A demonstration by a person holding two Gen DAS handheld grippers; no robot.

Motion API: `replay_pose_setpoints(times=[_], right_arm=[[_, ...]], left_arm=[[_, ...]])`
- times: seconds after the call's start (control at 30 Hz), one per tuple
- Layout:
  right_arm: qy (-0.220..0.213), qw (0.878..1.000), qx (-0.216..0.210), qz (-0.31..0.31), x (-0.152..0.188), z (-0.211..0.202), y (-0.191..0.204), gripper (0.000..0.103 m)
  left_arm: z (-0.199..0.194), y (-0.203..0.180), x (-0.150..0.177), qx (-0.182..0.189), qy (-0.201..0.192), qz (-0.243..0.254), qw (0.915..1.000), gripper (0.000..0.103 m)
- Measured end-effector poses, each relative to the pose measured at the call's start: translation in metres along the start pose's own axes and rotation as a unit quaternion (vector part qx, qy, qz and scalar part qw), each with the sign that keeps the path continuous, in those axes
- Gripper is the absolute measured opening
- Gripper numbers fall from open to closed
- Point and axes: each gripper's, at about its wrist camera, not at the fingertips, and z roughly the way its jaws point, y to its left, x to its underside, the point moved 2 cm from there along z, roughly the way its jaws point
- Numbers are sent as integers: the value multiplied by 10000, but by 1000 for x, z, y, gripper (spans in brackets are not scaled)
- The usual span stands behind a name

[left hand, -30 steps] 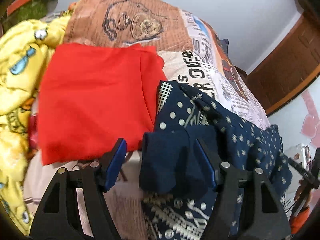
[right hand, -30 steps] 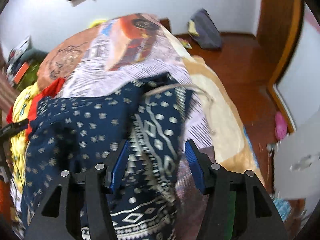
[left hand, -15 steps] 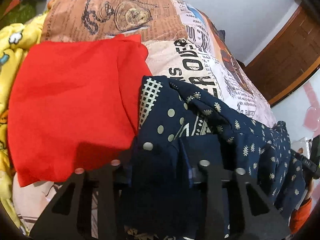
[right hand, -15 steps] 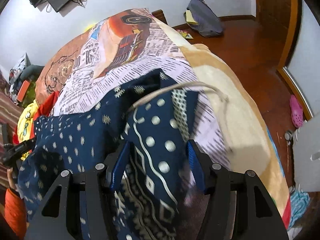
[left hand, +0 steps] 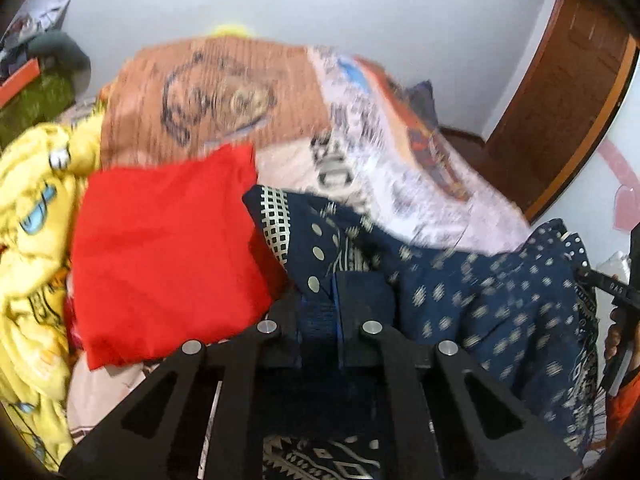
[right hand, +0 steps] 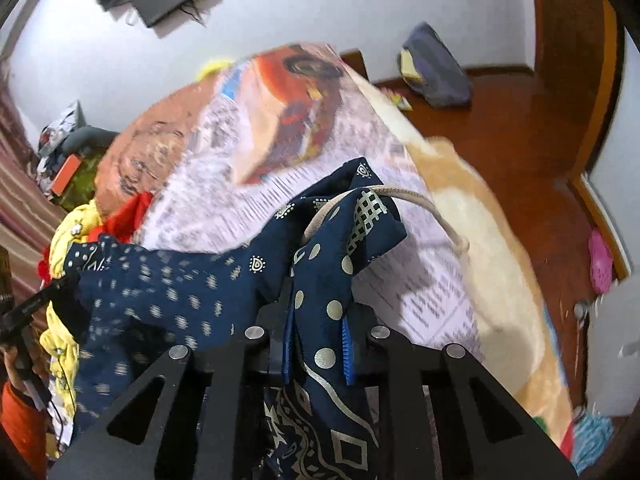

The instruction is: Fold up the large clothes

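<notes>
A navy patterned garment (left hand: pixel 480 300) with cream dots and a checked corner lies across the bed, stretched between both grippers. My left gripper (left hand: pixel 338 316) is closing with a fold of its plain navy edge pinched between the pads. In the right wrist view my right gripper (right hand: pixel 316 344) is closing on the garment's (right hand: pixel 184 292) dotted corner, which bunches up between the blue pads. A beige drawstring (right hand: pixel 424 204) loops out of that corner over the bed.
A folded red cloth (left hand: pixel 160 256) lies left of the garment, with yellow cartoon-print clothes (left hand: pixel 28 216) beyond it. The bed cover (right hand: pixel 304 132) has a newspaper and car print. Wooden floor (right hand: pixel 520 128) with a grey bag (right hand: pixel 436 72) lies right of the bed.
Both grippers went from open around the navy garment to clamped on it. Both then rose, lifting the gripped corners and pulling the cloth taut between them.
</notes>
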Motion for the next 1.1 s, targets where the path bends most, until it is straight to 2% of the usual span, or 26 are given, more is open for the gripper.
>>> replay_pose_setpoints(times=[0.13, 0.33, 0.6, 0.73, 0.83, 1.1], right_arm=[[-359, 9985, -56, -421, -18, -25, 30, 16], [-847, 9930, -269, -780, -45, -43, 69, 15], [-1060, 9885, -446, -977, -86, -12, 109, 15], [-980, 9890, -416, -1030, -105, 21, 125, 15], [-790, 9909, -307, -1043, -113, 53, 132, 15], [-171, 9926, 214, -1187, -108, 125, 120, 15]], left_arm=[[-34, -10, -20, 212, -403, -65, 9989, 10], [-81, -8, -39, 66, -985, 41, 9951, 10], [-89, 40, -66, -288, -1255, -229, 9914, 10], [-69, 66, -81, -524, -1236, -340, 9904, 10], [-40, 86, -88, -695, -1066, -435, 9909, 10], [56, 136, -78, -1063, -211, -718, 9915, 10]])
